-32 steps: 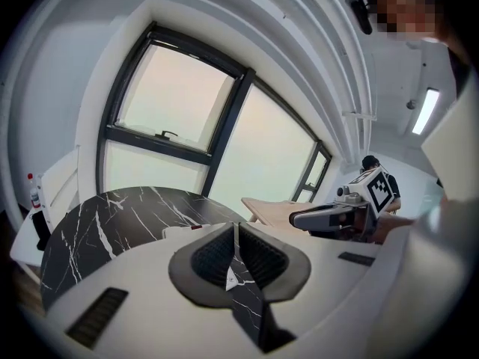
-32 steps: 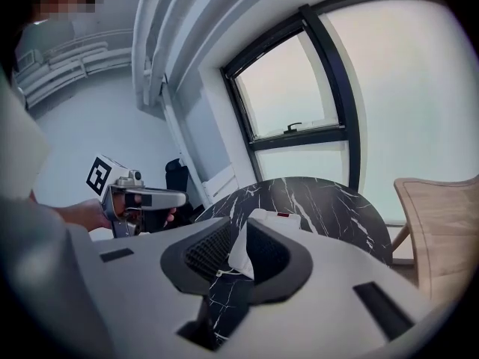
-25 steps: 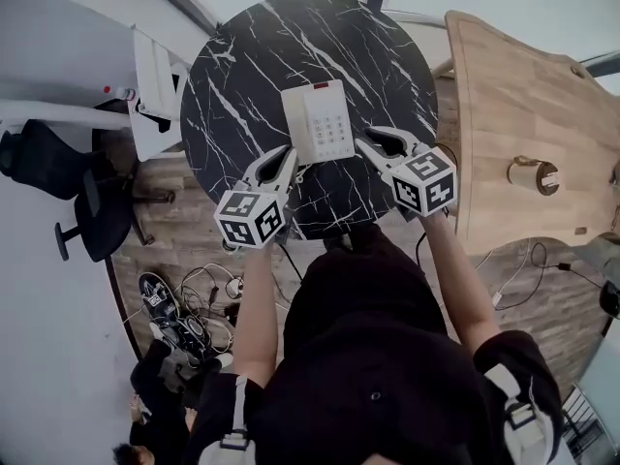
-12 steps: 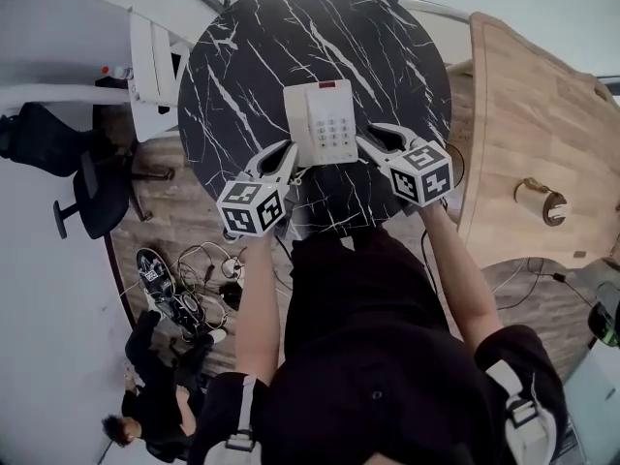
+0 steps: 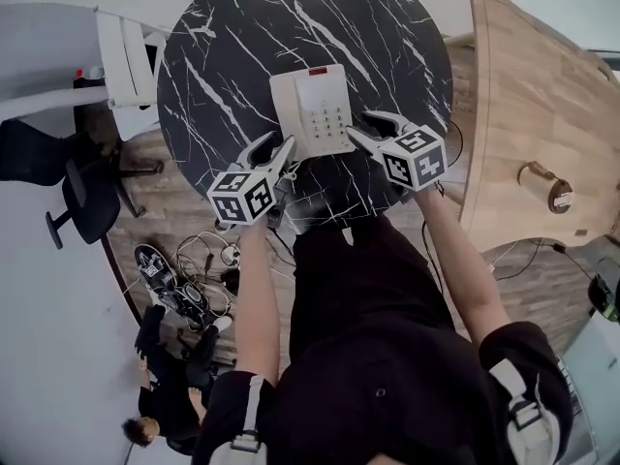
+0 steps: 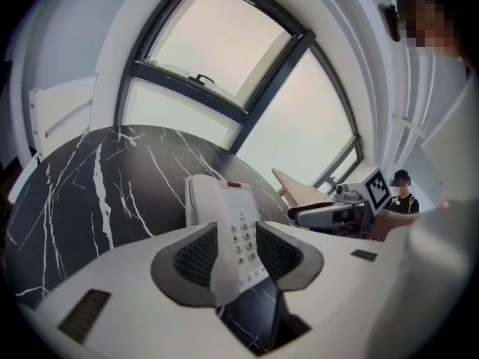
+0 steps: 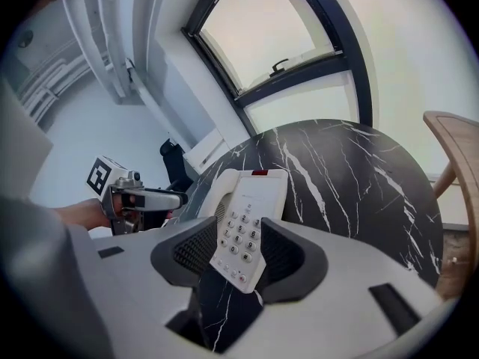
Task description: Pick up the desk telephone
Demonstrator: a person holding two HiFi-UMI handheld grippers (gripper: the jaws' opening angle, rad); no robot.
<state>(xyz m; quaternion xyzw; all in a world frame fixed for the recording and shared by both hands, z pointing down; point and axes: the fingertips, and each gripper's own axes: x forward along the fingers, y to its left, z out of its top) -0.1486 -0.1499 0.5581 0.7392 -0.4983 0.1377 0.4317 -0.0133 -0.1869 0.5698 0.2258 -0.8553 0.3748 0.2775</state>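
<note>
A white desk telephone (image 5: 312, 112) with a keypad and a red strip at its far end lies on the round black marble table (image 5: 223, 56). My left gripper (image 5: 274, 150) sits at the phone's near-left corner, its jaws opening. My right gripper (image 5: 371, 126) is at the near-right edge, its jaws opening too. In the left gripper view the telephone (image 6: 224, 215) shows between and beyond the open jaws of the left gripper (image 6: 228, 256); the pads do not press it. The right gripper view shows the same: the telephone (image 7: 247, 215) lies ahead of the right gripper (image 7: 236, 254).
A light wooden table (image 5: 533, 95) with a small round object (image 5: 547, 187) stands at the right. A white chair (image 5: 121, 61) and a black office chair (image 5: 68, 192) stand left of the marble table. Cables (image 5: 199, 269) lie on the floor, where a person (image 5: 165, 395) crouches.
Both grippers have come down closer to the phone's near corners. The left jaws, together before, now stand apart, and the right jaws have spread wider.
</note>
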